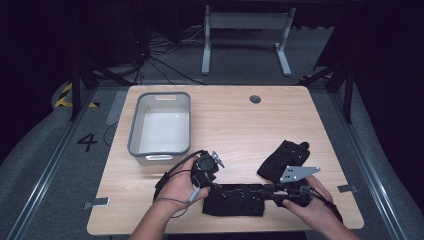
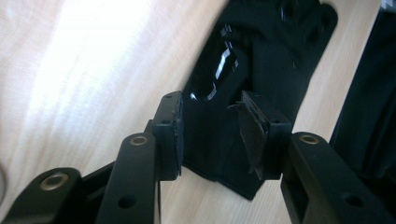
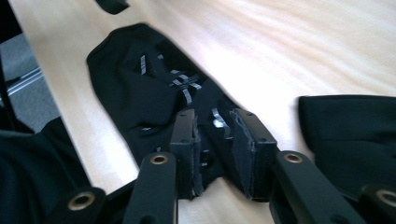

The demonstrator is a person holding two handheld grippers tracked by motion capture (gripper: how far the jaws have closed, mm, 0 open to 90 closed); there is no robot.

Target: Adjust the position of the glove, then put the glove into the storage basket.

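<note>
Both hands' grippers, left gripper point(image 1: 214, 183) and right gripper point(image 1: 274, 190), stand parted over the flat black garment point(image 1: 234, 199) between their jaws; release looks done, withdrawal next toward the second garment point(image 1: 283, 159).

We're in a lab or test room here, a recording setup and no home. A plain wooden table point(image 1: 260, 125) with a round cable hole point(image 1: 255, 99) stands on grey carpet, dark curtains closing it in on both sides. Cables point(image 1: 160, 55) snake across the floor at the back, beside the white metal legs of another desk point(image 1: 245, 40). Yellow-and-black hazard tape point(image 1: 64, 95) marks the floor at the left, and a painted number four point(image 1: 87, 142) labels this station. Metal rails point(image 1: 45, 165) run along the table's sides.
</note>
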